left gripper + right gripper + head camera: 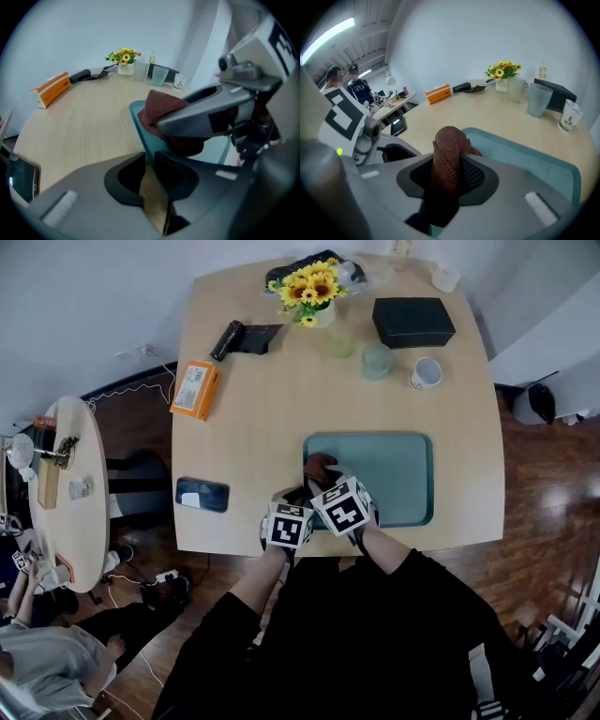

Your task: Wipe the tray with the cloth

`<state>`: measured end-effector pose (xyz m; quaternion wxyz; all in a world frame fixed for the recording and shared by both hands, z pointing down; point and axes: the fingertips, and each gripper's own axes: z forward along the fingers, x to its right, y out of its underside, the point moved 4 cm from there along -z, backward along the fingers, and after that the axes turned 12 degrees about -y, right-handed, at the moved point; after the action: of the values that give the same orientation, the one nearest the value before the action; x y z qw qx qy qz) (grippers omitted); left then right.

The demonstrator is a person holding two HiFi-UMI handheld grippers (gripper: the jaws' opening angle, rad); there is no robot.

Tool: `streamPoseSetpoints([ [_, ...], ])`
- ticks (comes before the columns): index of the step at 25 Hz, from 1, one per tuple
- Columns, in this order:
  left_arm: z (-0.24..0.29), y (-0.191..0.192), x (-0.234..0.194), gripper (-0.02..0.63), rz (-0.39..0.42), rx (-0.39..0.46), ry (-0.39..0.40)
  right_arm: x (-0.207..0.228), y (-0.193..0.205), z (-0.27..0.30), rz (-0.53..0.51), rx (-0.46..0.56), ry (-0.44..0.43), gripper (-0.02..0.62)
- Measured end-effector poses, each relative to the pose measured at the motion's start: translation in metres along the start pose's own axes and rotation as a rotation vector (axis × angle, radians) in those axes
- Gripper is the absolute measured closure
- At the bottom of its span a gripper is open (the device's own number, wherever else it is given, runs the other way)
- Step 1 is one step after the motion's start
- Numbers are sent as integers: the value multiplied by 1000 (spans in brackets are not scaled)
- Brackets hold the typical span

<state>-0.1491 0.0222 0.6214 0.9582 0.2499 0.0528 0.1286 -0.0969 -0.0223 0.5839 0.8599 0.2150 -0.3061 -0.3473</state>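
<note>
A teal tray (403, 465) lies near the table's front edge. A reddish-brown cloth (319, 468) rests over its left part. My right gripper (450, 161) is shut on the cloth (447, 164), which bunches up between the jaws above the tray's (525, 159) near corner. My left gripper (149, 157) sits just left of it, at the tray's near left corner. Its jaws stand almost together with the tray's thin rim (138, 124) running between them. In the left gripper view the right gripper (211, 112) covers part of the cloth (157, 110).
An orange box (195, 389) and a phone (202, 494) lie at the table's left side. Sunflowers (309, 289), a black box (412, 322), two glasses (377, 360) and a mug (426, 373) stand at the back. A round side table (66, 493) is at left.
</note>
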Motion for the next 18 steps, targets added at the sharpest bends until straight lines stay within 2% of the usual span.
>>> streamPoseSetpoints([
  [2, -6, 3, -3, 557, -13, 0, 0, -11, -9, 9, 3, 5, -18, 474],
  [6, -21, 16, -9, 557, -60, 19, -10, -17, -9, 17, 78, 40, -60, 474],
  [11, -33, 35, -6, 537, -149, 1, 64, -34, 0, 15, 92, 66, -145, 474],
  [14, -28, 43, -2, 535, -135, -32, 90, -31, 22, 4, 84, 48, -114, 474],
  [18, -26, 45, -3, 535, -128, -36, 87, 0, 57, -36, 154, 68, -29, 474],
])
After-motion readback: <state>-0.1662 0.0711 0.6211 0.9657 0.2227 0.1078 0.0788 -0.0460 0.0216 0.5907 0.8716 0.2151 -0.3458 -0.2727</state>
